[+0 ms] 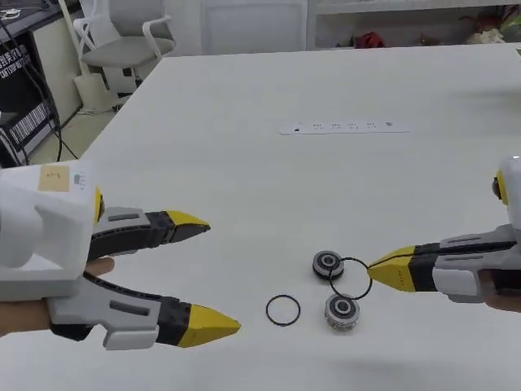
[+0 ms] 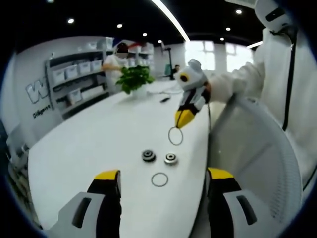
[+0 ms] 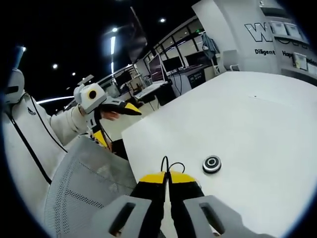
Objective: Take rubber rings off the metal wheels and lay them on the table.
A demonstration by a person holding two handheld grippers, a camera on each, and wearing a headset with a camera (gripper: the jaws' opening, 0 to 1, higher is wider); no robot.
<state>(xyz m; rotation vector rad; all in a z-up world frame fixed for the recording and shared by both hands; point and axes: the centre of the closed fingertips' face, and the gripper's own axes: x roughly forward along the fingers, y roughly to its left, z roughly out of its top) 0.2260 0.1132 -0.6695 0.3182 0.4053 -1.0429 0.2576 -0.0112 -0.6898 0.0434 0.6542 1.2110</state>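
Now right claw [image 1: 373, 269] pinches a thin black rubber ring [image 1: 350, 278] beside two round metal wheels [image 1: 328, 263]. Empty left claw [image 1: 223, 277] gapes wide.

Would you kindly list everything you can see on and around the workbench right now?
table: one, white, under everything
metal wheels: two, silver and black, close together on the table by the right tongs
loose ring: one, black, flat on the table left of the wheels
held ring: one, black, pinched in the right tongs
label strip: one, white, further back on the table
office chair: one, pale grey, beyond the table's far left corner
plant: one, green, at the table's far end
left tongs: yellow tips, open, empty
right tongs: yellow tips, shut on the held ring
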